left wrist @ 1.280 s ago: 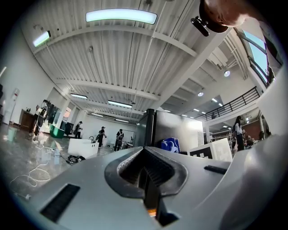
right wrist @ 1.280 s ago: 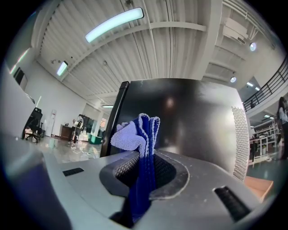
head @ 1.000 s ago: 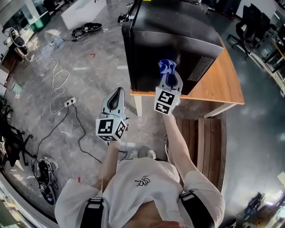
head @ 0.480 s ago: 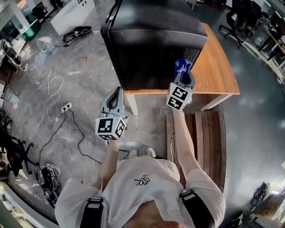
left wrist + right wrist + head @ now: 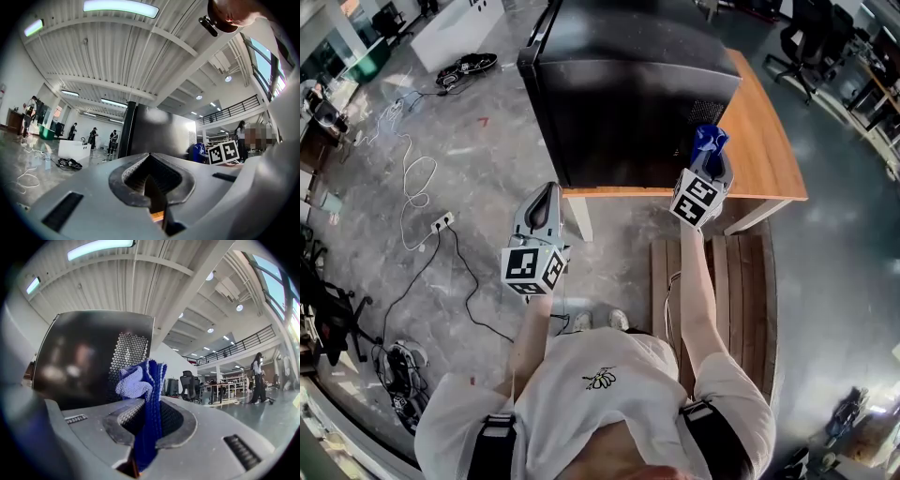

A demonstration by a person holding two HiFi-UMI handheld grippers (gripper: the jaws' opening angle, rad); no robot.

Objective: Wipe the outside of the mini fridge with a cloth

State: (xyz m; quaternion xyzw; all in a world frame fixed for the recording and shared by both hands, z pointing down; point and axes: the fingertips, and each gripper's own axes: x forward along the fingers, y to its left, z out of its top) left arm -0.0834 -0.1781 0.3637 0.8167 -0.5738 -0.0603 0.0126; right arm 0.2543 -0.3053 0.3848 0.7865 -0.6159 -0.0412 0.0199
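The black mini fridge (image 5: 628, 89) stands on a wooden table (image 5: 764, 159). My right gripper (image 5: 710, 156) is shut on a bunched blue cloth (image 5: 709, 140), held up at the fridge's near right corner by the perforated vent. In the right gripper view the blue cloth (image 5: 143, 390) sticks up from between the jaws, with the fridge's side (image 5: 84, 357) just beyond on the left; contact cannot be told. My left gripper (image 5: 547, 191) hangs lower left of the fridge, off it, shut and empty. From the left gripper view the fridge (image 5: 159, 136) is ahead.
A slatted wooden platform (image 5: 722, 291) lies on the floor under my right arm. Cables and a power strip (image 5: 441, 223) trail over the floor at left. Office chairs (image 5: 806, 47) stand at the far right, a white box (image 5: 455, 28) at the far left.
My right gripper has carried the blue cloth rightwards along the fridge's near face, from its middle to the right corner. The left gripper has stayed where it was.
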